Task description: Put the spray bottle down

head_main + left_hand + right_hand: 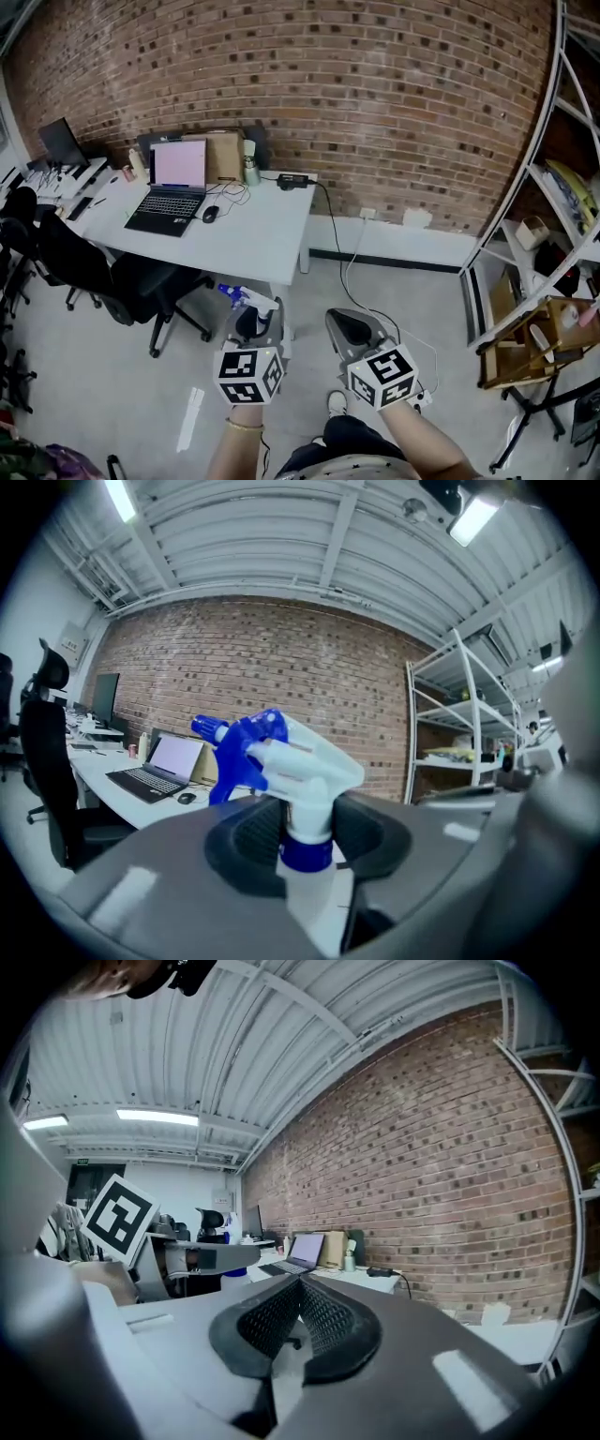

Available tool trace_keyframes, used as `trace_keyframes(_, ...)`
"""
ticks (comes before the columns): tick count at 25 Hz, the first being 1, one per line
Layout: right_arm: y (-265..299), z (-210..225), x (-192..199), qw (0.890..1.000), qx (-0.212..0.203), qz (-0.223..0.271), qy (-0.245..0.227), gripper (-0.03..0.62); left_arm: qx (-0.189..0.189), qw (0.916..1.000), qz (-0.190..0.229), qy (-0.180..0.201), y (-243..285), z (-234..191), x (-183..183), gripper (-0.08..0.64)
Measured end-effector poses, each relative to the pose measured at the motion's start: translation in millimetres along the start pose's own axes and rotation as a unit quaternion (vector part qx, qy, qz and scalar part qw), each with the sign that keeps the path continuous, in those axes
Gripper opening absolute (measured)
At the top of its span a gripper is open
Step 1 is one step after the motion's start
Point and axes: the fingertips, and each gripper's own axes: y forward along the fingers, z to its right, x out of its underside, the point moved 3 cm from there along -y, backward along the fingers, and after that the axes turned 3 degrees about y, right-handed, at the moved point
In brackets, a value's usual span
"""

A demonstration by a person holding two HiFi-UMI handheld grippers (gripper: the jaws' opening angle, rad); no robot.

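Observation:
A white spray bottle (pixel 302 778) with a blue trigger and collar stands upright between the jaws of my left gripper (pixel 305 841), whose dark pads clamp its neck. In the head view the bottle's blue and white head (pixel 246 299) sticks out above my left gripper (pixel 253 324), held over the floor just in front of the white desk (pixel 267 244). My right gripper (pixel 349 328) hangs beside it to the right, pads pressed together with nothing between them (pixel 300 1314). The bottle's lower body is hidden under the jaws.
On the desk stand an open laptop (pixel 172 187), a mouse (pixel 210 214), a cardboard box (pixel 221 155) and a power brick with cable (pixel 291 180). A black office chair (pixel 141 286) stands at the desk's front left. White metal shelving (pixel 539 187) and a wooden rack (pixel 539 342) line the right side.

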Motion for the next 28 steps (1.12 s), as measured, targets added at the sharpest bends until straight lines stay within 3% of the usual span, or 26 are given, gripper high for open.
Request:
trace_keyframes(14, 185.5, 69.2, -14.4, 0.998, -0.055, -0.019, 0.005, -0.005, -0.046, 0.9983, 0.005, -0.035, 191.3, -127.2, -16.1, 0.129)
trace_keyframes(22, 249.2, 108.8, -10.0, 0.998, -0.049, -0.038, 0.019, -0.005, -0.047, 0.9985, 0.027, 0.007, 286.8, -167.3, -17.2, 0.13)
trace_keyframes(28, 264.3, 124.6, -3.0, 0.998, -0.044, -0.046, 0.025, -0.005, -0.058, 0.9982, 0.018, 0.006, 311.9, -176.0, -1.9, 0.133)
